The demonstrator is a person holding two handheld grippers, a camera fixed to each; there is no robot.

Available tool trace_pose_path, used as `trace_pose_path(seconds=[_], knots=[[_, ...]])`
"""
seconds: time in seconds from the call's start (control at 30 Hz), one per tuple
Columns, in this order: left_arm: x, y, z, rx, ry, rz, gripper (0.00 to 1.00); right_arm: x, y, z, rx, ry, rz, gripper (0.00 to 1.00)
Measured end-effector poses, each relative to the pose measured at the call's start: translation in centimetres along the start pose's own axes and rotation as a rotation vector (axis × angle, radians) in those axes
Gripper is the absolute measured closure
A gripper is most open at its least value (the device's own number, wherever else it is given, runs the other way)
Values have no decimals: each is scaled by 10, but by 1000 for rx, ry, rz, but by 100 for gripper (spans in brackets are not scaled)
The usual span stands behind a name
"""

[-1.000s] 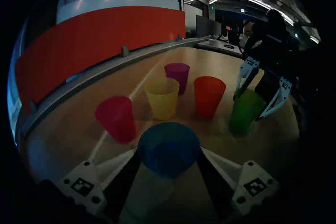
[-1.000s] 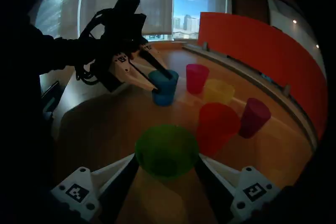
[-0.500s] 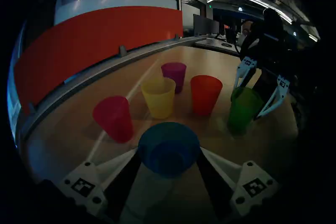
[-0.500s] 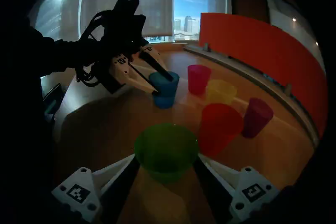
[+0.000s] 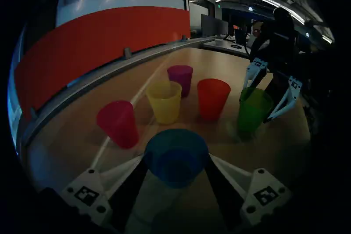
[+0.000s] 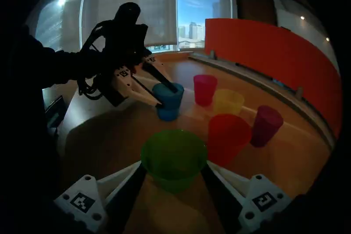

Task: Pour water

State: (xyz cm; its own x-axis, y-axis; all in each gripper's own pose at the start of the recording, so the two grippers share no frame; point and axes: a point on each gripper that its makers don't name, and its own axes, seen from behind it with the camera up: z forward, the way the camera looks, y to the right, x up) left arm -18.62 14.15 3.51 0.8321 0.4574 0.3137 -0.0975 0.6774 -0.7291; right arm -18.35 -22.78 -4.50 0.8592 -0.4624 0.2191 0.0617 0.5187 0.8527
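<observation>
Blue cup point(image 5: 176, 148) pinched in left tongs point(image 5: 175, 161), green cup point(image 6: 174, 157) in right tongs point(image 6: 173, 170), bases hidden.

Left tool point(image 5: 175, 160): lower centre, fingers clamped on blue cup point(image 5: 176, 153).
Right tool point(image 6: 173, 168): lower centre, fingers clamped on green cup point(image 6: 173, 155).
Sleeve point(image 6: 50, 65): dark, left edge.

no word, number or brand can be read anywhere. the only printed marks are square black-and-white pattern tags point(image 5: 85, 194) on the white fingers point(image 5: 112, 174) of the left gripper point(image 5: 175, 161) and right gripper point(image 6: 173, 168), without letters.
</observation>
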Motion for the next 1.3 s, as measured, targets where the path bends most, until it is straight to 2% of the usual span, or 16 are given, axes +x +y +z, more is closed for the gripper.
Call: trace_pose_path(seconds=[0.37,0.67,0.97,1.3], knots=[[24,0,-14,21,56,-15,14,21,0,-15,-26,55,11,13],[57,3,-37,45,134,-16,14,47,0,-35,-58,127,19,13],[100,8,-68,73,248,-12,14,80,-2,-59,-90,201,-9,12],[153,18,-105,96,405,-13,14,115,-6,-82,-107,264,-45,12]])
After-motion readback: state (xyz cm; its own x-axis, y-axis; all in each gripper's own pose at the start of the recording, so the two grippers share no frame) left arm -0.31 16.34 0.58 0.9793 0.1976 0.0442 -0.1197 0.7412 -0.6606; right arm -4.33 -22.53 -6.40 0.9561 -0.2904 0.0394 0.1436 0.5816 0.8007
